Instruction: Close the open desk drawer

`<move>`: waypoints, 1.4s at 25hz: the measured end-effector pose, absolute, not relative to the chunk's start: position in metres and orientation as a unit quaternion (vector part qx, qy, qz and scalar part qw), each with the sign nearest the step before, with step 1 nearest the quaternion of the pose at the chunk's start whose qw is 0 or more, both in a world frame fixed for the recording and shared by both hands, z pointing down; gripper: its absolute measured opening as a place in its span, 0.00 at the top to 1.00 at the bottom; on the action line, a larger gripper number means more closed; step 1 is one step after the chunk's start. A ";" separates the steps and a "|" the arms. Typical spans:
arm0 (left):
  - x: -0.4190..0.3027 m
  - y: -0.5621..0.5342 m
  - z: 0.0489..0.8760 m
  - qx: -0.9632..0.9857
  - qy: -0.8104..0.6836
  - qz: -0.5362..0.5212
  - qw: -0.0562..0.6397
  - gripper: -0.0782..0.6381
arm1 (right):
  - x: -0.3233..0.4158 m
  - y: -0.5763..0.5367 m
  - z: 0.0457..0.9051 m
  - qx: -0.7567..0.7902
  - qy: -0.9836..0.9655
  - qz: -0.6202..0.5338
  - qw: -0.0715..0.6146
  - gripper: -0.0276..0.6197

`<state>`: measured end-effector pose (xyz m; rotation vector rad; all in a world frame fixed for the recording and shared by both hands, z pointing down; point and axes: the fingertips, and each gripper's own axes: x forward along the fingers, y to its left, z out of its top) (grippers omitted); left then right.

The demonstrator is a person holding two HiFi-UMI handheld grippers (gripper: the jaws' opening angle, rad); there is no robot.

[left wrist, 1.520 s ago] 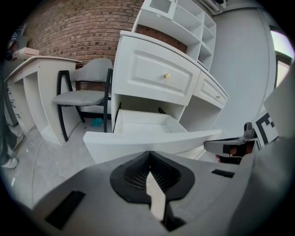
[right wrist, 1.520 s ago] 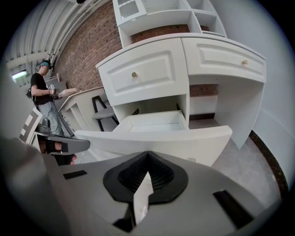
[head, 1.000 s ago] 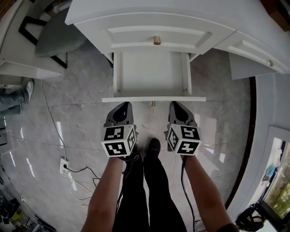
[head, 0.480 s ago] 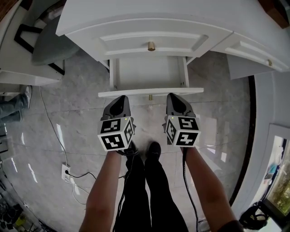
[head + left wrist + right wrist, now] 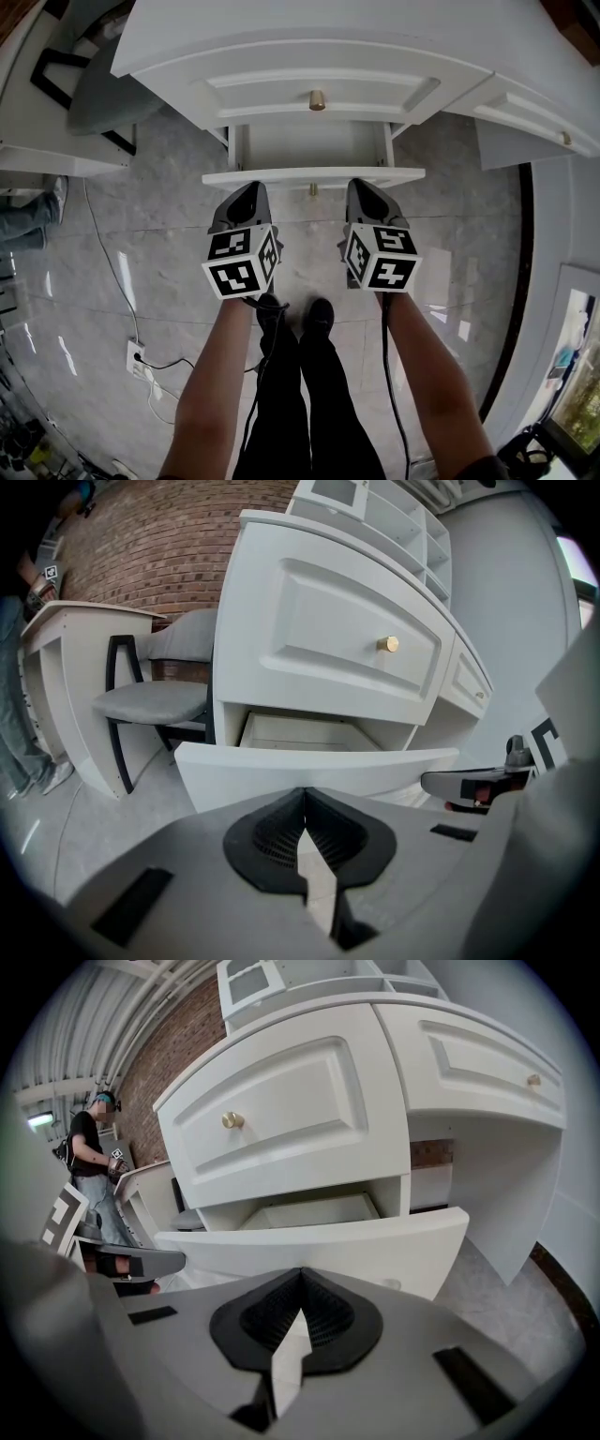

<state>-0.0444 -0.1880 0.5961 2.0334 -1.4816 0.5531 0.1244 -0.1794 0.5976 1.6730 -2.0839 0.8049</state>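
Presently, items as seen:

1. Desk point(image 5: 281, 33), white, with a shut upper drawer point(image 5: 319, 82) carrying a brass knob point(image 5: 318, 99).
2. Desk drawer point(image 5: 314, 175), the lower one, directly under the upper drawer and pulled partway out. Its curved front panel faces the person. The visible part of its inside is a bare white bottom between white side walls. A small knob point(image 5: 313, 188) shows at the front, between the two grippers.
3. Left gripper point(image 5: 250, 187), jaws pressed together with nothing between them, tip at the left part of the drawer front. Whether it touches the front cannot be told.
4. Right gripper point(image 5: 359, 185), jaws likewise together and empty, tip at the right part of the same front. Contact is equally unclear.
5. Chair point(image 5: 108, 80), grey seat and black frame, left of the desk.
6. Floor point(image 5: 169, 234), pale marbled tile, with a wall-style socket point(image 5: 134, 349) and cable lying on it.
7. Second person point(image 5: 92, 1171), standing well behind, in the right gripper view.
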 end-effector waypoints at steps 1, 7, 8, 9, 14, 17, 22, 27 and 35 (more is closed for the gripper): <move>-0.044 -0.191 0.596 0.758 -0.553 0.206 0.279 0.88 | 0.124 -0.182 0.598 0.589 -0.736 0.282 0.176 0.95; -0.044 -0.209 0.597 0.752 -0.562 0.202 0.279 0.88 | 0.125 -0.199 0.598 0.587 -0.741 0.273 0.179 0.95; -0.043 -0.211 0.597 0.751 -0.563 0.202 0.279 0.88 | 0.125 -0.202 0.599 0.586 -0.741 0.274 0.180 0.95; -0.043 -0.214 0.597 0.751 -0.564 0.201 0.280 0.88 | 0.125 -0.204 0.601 0.585 -0.740 0.275 0.184 0.95; -0.043 -0.227 0.597 0.749 -0.564 0.195 0.287 0.88 | 0.125 -0.217 0.603 0.583 -0.741 0.273 0.191 0.95; -0.043 -0.235 0.597 0.748 -0.565 0.191 0.290 0.88 | 0.125 -0.226 0.603 0.583 -0.742 0.270 0.192 0.95; -0.042 -0.249 0.597 0.750 -0.564 0.193 0.288 0.88 | 0.127 -0.239 0.603 0.584 -0.741 0.272 0.192 0.95; -0.042 -0.261 0.596 0.752 -0.562 0.197 0.282 0.88 | 0.127 -0.251 0.603 0.585 -0.741 0.264 0.197 0.95; -0.042 -0.276 0.597 0.755 -0.563 0.192 0.276 0.88 | 0.127 -0.267 0.603 0.581 -0.747 0.249 0.207 0.95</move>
